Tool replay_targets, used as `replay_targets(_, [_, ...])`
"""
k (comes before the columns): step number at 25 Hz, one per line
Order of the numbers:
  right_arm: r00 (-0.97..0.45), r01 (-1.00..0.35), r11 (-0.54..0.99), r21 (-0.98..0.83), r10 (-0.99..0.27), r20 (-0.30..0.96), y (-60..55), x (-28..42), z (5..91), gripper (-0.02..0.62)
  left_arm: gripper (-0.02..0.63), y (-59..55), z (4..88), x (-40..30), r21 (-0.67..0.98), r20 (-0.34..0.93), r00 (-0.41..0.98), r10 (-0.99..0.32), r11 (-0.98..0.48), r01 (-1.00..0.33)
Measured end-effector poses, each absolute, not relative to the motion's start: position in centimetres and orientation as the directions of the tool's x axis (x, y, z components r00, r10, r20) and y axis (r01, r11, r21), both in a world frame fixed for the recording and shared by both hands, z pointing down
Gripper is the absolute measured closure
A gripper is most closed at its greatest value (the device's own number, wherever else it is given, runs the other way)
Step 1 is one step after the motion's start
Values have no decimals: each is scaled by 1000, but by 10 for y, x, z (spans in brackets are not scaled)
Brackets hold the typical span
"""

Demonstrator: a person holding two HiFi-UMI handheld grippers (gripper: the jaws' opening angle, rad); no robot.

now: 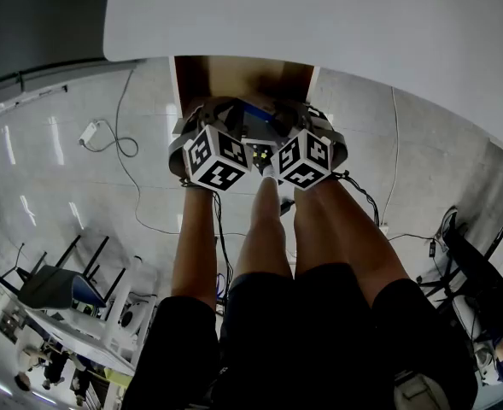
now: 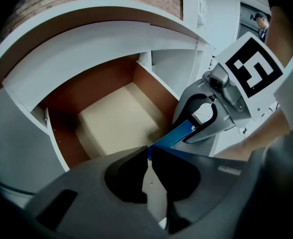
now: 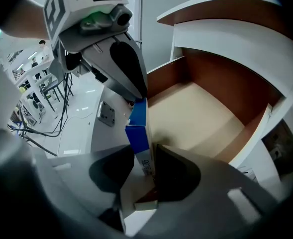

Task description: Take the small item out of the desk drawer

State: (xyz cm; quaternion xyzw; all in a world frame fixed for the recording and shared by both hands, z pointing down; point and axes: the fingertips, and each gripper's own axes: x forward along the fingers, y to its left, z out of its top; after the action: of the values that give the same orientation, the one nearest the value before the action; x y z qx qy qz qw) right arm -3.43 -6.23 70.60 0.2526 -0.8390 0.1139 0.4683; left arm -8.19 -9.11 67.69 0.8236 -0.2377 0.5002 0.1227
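- The white desk point(image 1: 319, 15) fills the top of the head view, its curved edge hanging over the opening below.
- Under it the desk drawer point(image 1: 234, 75) stands pulled out. It has reddish-brown walls and a pale bare bottom point(image 2: 116, 118) that shows in both gripper views point(image 3: 201, 113).
- The person stands right at the drawer, bare forearms point(image 1: 195, 254) reaching down to it, with cables point(image 1: 119, 143) trailing over the glossy pale floor beside them.
- The two tools meet over the front of the drawer, their marker cubes point(image 1: 217, 156) almost touching each other.
- The right gripper point(image 3: 145, 151) has the small blue box point(image 3: 139, 136) standing upright between its jaws and is pinching its lower part, white printed side facing the camera.
- The left gripper point(image 2: 148, 153) has its jaws drawn nearly together on a thin blue edge of the same box point(image 2: 173, 136). From the other side, its dark tips point(image 3: 139, 96) sit on the top end of the box.
- So the box is up in the air, gripped at both ends, just above the front edge of the drawer and clear of its bottom.
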Motion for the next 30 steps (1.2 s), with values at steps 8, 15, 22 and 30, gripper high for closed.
replay_targets(8, [-417,-517,854,60,-312,853,-64,-39,711,479,592,-94,678,-88,-31,880,386,-277,-845,-534])
replay_targets(15, [-415,-498,863,88,-326,849,-64,-36,705,489,586,-88,678,-86,-30,876,389,-284,-838,-544])
replay_targets(22, [-417,-499,862,91,-331,846,-65,-40,706,489,589,-90,679,-89,-17,864,404,-302,-817,-576])
replay_targets(30, [-416,-504,858,96,-338,844,-63,-37,702,490,607,-93,667,-90,-15,841,415,-348,-781,-624])
